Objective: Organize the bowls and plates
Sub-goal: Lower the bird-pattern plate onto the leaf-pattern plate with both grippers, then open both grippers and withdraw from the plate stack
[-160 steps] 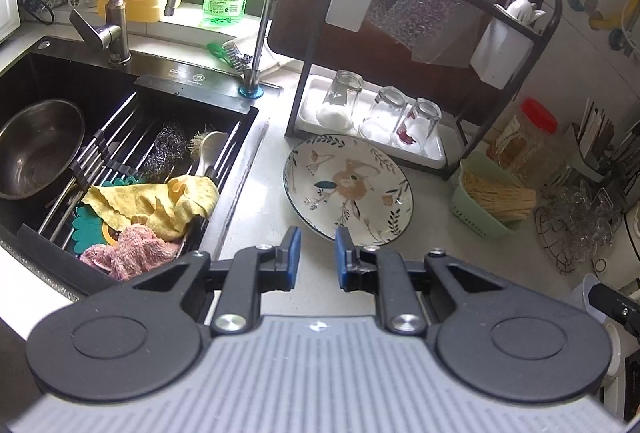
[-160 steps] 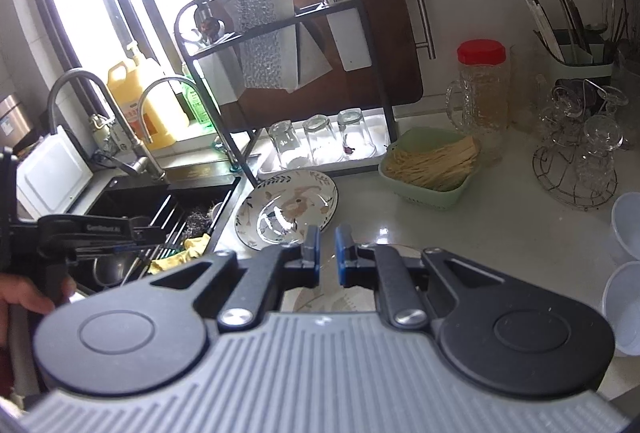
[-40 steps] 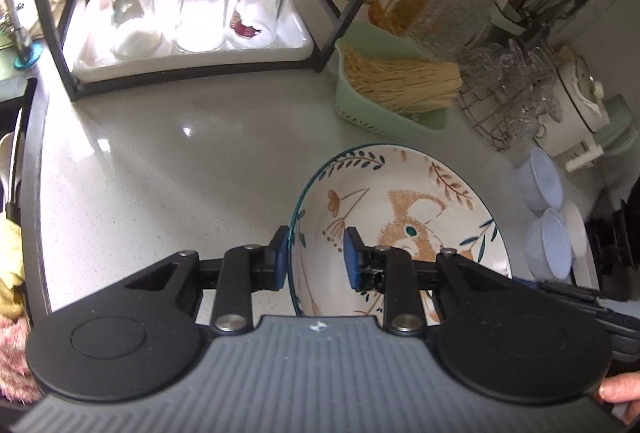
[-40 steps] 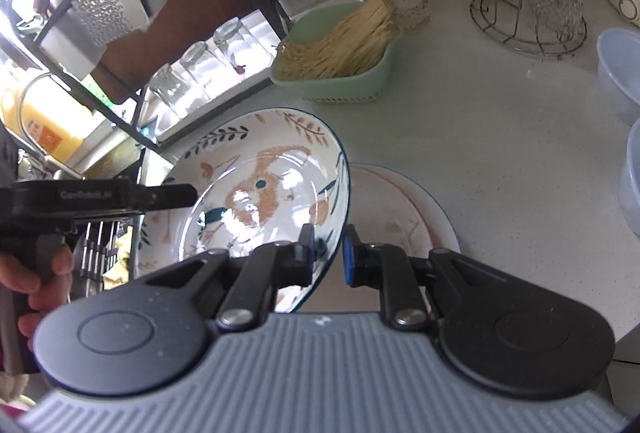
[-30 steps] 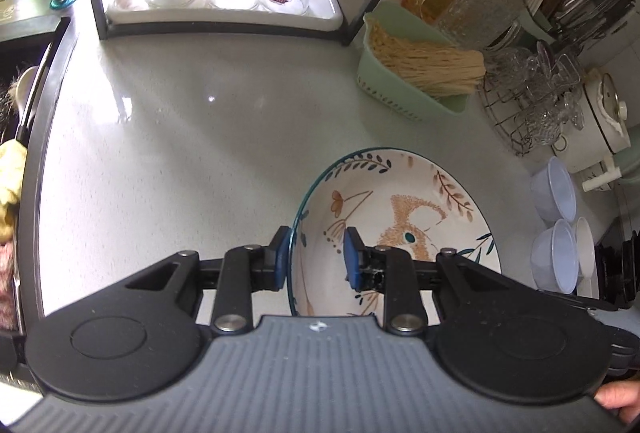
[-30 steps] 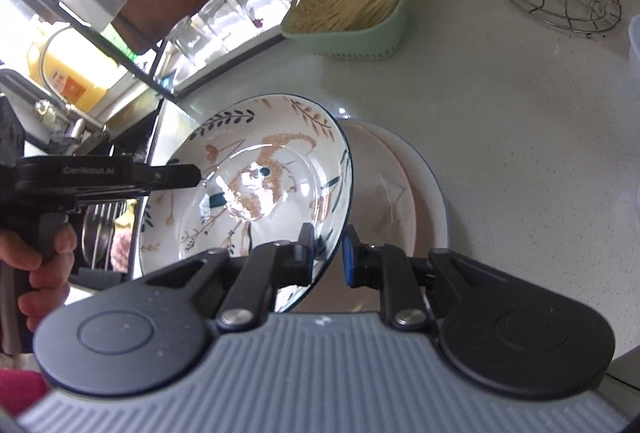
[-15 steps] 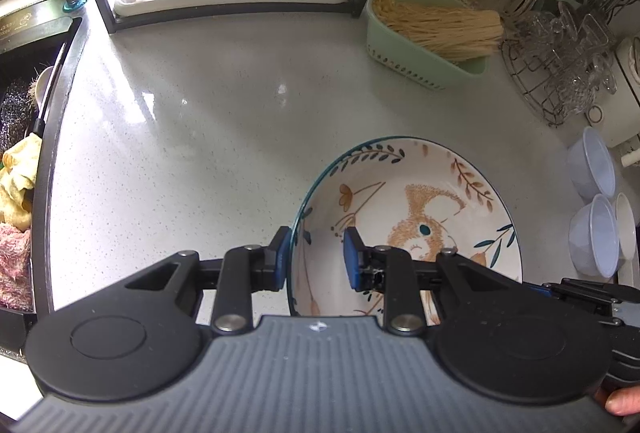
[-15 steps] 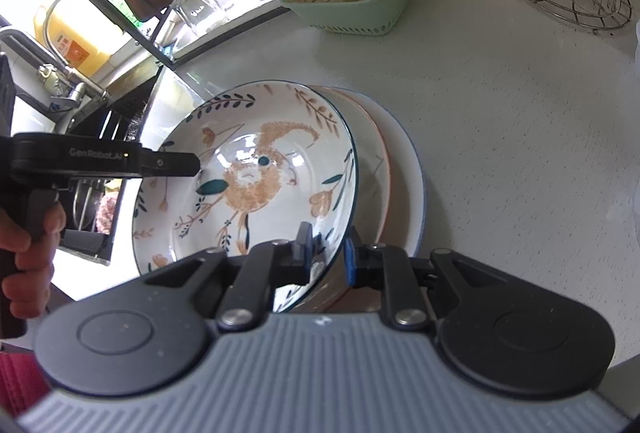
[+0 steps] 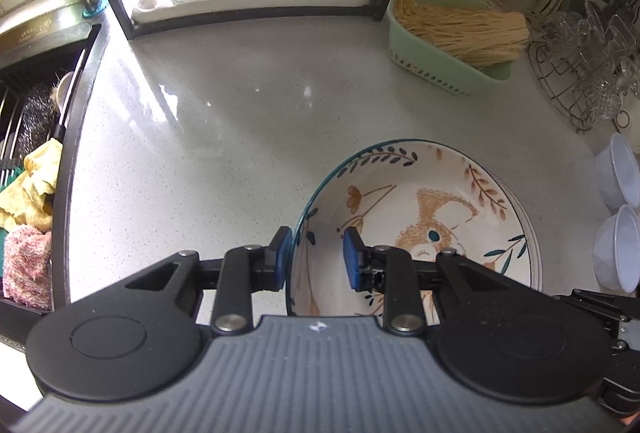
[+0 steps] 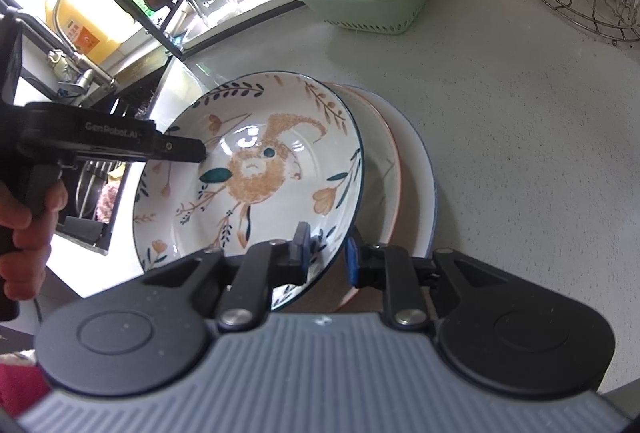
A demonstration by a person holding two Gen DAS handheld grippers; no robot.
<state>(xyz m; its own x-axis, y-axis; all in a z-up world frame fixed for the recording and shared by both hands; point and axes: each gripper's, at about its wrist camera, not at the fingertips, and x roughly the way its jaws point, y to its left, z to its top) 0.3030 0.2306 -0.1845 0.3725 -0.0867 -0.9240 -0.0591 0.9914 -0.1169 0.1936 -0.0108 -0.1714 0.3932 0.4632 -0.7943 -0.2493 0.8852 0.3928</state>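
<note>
Plate (image 9: 420,217) between my two hands is what the next move turns on. My left gripper (image 9: 316,259) straddles its left rim, one pad outside the wall and one inside, pinching it. My right gripper (image 10: 326,253) straddles the near right rim. A sliver of gap shows beside the outer pad there, so I cannot tell whether those pads bite or merely bracket the edge.

Under the plate sits the stack (image 10: 416,169) on the counter (image 9: 240,113): a pink-rimmed plate on a blue-rimmed one. Both show as crescents only past the plate's right edge, so the plate sits off-centre, toward my left hand. Being round, it has no long axis to line up; only the sideways offset counts. I judge it wants nudging toward my right hand before release, and the left grip looks the surer one to steer with.
</note>
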